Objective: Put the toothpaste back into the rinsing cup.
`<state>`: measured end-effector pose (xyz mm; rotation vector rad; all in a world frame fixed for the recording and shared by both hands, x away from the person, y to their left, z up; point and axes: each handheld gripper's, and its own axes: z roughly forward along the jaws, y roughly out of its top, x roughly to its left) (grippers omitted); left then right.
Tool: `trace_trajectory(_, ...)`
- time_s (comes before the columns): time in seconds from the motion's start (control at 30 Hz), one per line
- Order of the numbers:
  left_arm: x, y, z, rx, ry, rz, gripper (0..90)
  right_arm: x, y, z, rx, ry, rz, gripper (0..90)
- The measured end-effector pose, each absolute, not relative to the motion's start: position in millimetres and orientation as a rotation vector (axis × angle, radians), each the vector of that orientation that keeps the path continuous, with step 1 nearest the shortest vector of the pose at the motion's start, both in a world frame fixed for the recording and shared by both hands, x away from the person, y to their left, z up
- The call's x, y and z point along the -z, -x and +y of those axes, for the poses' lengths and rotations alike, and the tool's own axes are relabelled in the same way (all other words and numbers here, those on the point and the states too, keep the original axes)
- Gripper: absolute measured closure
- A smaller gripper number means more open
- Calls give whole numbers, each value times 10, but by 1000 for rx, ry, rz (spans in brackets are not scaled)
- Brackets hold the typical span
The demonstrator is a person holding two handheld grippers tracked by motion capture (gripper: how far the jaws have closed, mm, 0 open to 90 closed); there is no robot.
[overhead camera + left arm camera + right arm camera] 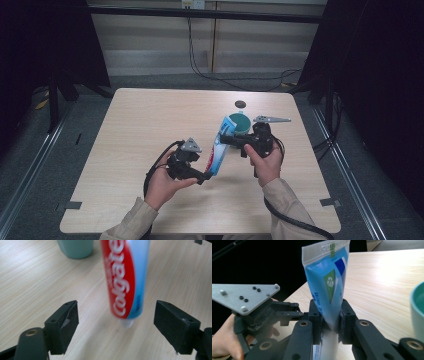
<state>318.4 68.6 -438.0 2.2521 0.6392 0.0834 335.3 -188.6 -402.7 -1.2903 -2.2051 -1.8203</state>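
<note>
The right gripper (331, 322) has its fingers clamped on the toothpaste tube (218, 150), holding it cap-down above the counter (125, 130) near a green cup (241, 121), probably offering it to the left gripper (116, 325), whose fingers stand apart around the cap; the label reads "Colgate"

Dark disc (240, 104) on table (150, 130), far edge.

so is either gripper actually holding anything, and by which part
The right gripper is shut on the red, white and blue toothpaste tube, clamping its body below the flat crimped end. The left gripper is open, its jaws either side of the cap end.
</note>
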Motion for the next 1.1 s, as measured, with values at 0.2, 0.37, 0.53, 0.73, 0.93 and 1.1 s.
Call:
trace_trajectory(0.2,4553,-3163,751,-98,-2296,630,168,3943,-3334,-2027,1835,1305,-2229,764)
trace_trajectory(0.37,4655,-3173,818,-93,-2312,654,156,3894,-3331,-2095,1831,1305,-2253,764)
trace_trajectory(0.53,4775,-3174,881,-71,-2329,668,153,3906,-3348,-2134,1822,1318,-2265,764)
trace_trajectory(0.73,4866,-3185,959,-64,-2324,700,152,3880,-3362,-2171,1822,1319,-2280,762)
trace_trajectory(0.93,4948,-3180,1023,-74,-2339,697,152,3859,-3375,-2207,1821,1318,-2287,761)
trace_trajectory(1.1,4975,-3169,1047,-85,-2321,698,151,3850,-3386,-2221,1815,1325,-2299,761)
